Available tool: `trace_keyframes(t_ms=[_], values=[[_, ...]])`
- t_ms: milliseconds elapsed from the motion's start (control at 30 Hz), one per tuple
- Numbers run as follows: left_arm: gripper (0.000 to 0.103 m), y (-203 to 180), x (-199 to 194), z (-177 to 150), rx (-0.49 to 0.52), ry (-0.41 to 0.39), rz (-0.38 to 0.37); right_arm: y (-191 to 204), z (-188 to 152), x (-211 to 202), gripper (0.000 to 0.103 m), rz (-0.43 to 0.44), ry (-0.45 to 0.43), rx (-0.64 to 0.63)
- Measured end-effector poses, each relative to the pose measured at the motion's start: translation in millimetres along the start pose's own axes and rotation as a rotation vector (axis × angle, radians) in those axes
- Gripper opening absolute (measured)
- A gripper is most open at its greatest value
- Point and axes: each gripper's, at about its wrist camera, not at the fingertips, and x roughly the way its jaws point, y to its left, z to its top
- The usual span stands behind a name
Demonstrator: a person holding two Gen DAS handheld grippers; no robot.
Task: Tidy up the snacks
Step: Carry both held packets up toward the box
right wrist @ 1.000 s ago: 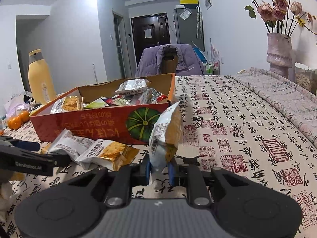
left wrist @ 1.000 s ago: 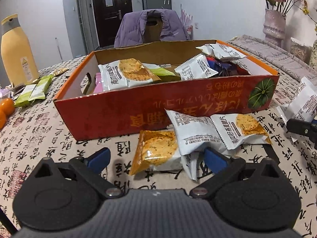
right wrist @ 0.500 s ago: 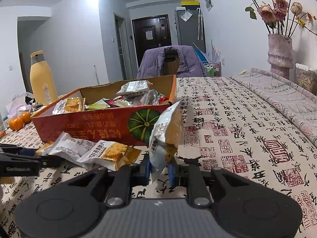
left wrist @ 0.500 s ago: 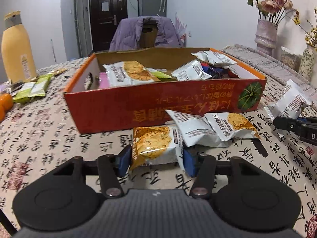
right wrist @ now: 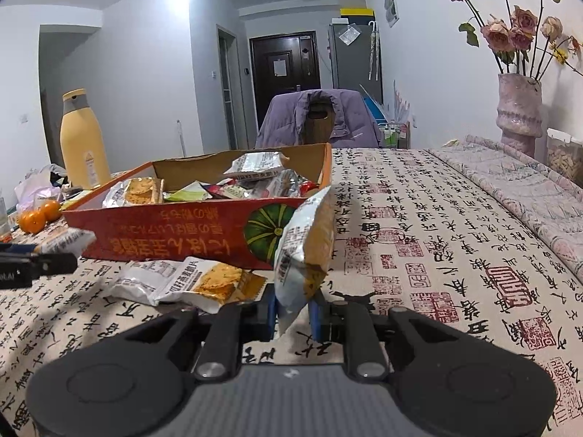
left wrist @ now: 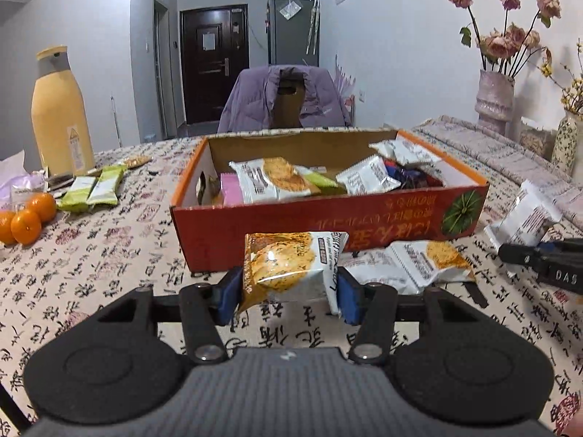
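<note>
An orange cardboard box (left wrist: 313,218) (right wrist: 175,233) holds several snack packets. My left gripper (left wrist: 288,293) is shut on an orange cracker packet (left wrist: 288,264) and holds it above the table, just in front of the box. My right gripper (right wrist: 293,311) is shut on a white snack packet (right wrist: 306,247) that stands upright, at the box's right front corner; it also shows in the left wrist view (left wrist: 524,216). A white cracker packet (left wrist: 419,264) (right wrist: 196,284) lies on the table against the box front.
A yellow bottle (left wrist: 60,113), oranges (left wrist: 27,218) and green snack bars (left wrist: 91,191) are at the table's left. Flower vases (left wrist: 495,98) stand at the far right. A chair with a purple jacket (left wrist: 288,100) is behind the table.
My left gripper closed on the orange cracker packet and lifted it off the table. My right gripper kept hold of its white packet and rose slightly.
</note>
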Motion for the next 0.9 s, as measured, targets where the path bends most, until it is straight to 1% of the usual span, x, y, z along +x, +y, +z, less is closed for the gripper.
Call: trace_keyframes(t_ms=[233,533,733,900], values=[[0.054,-4.5,-7.9,13.8,0.005,-0.052,-0.019,17.3,11.4,-5.0,0.017,0.038,-0.026,-0.033],[0.054,-9.7,-10.7,38.2,0.016,-0.118,-0.019,41.6,43.7,-3.2,0.017,0.072,-0.083,-0.073],[0.054,-10.2,-7.5,58.7,0.015,-0.151,-0.018,58.4,68.5,5.2,0.017,0.093,-0.111,-0.105],[0.054,-9.4,0.7,77.7,0.009,-0.171,-0.005,70.2,89.6,21.0,0.017,0.105,-0.11,-0.12]])
